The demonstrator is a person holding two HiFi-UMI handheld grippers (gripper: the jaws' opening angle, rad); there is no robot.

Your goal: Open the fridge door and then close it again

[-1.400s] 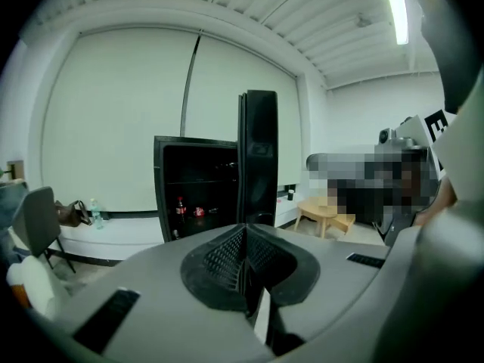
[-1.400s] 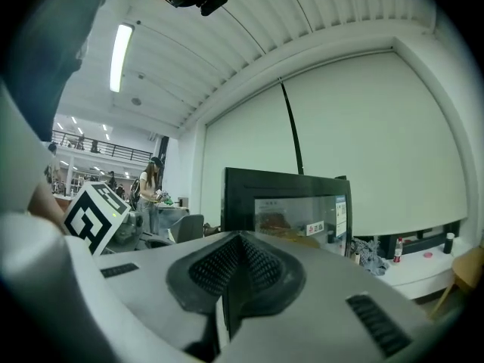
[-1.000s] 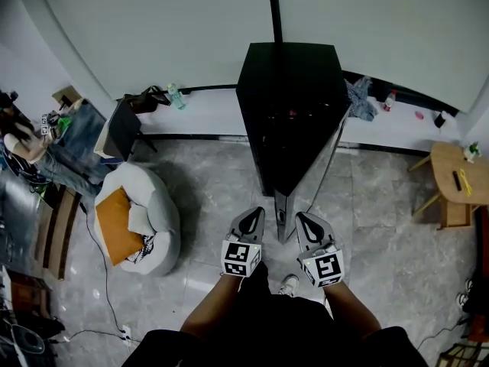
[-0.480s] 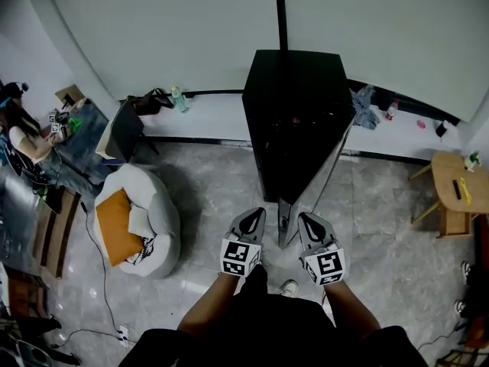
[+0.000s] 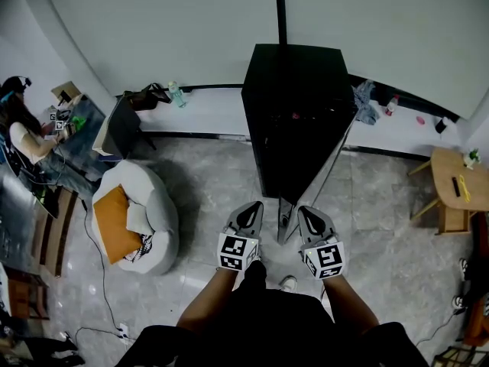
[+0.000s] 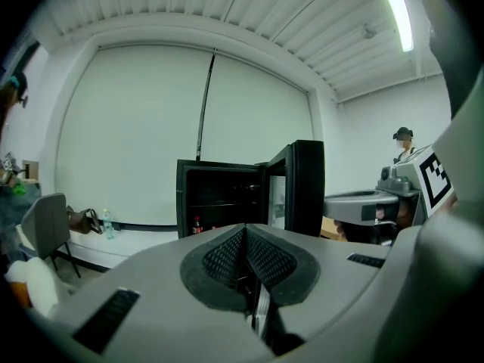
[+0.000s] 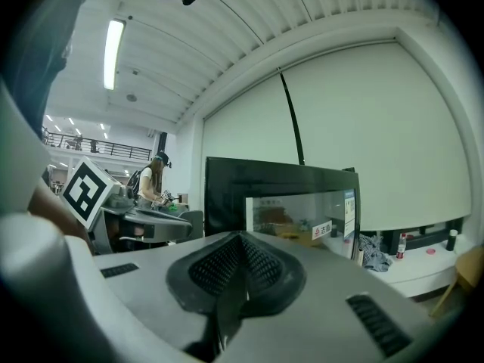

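A tall black fridge [image 5: 294,105] stands against the pale wall, and its glass-fronted door [image 5: 285,222] is swung open toward me. In the left gripper view the fridge's dark inside [image 6: 223,199] shows shelves and a small red bottle [image 6: 198,225], with the door [image 6: 302,187] edge-on to its right. The door's glass pane [image 7: 302,212] fills the middle of the right gripper view. My left gripper [image 5: 250,207] is just left of the door's free edge and my right gripper [image 5: 306,210] just right of it. Both are shut on nothing and neither touches the door.
A white beanbag with an orange cushion [image 5: 136,219] lies on the floor at the left, with a cable beside it. A chair [image 5: 118,128] and a seated person [image 5: 23,140] are further left. A wooden table [image 5: 458,182] stands at the right. Bottles and cloth [image 5: 365,102] sit on the wall ledge.
Both grippers have edged slightly forward toward the open door. The door stands at the same angle. The person at the far left has shifted.
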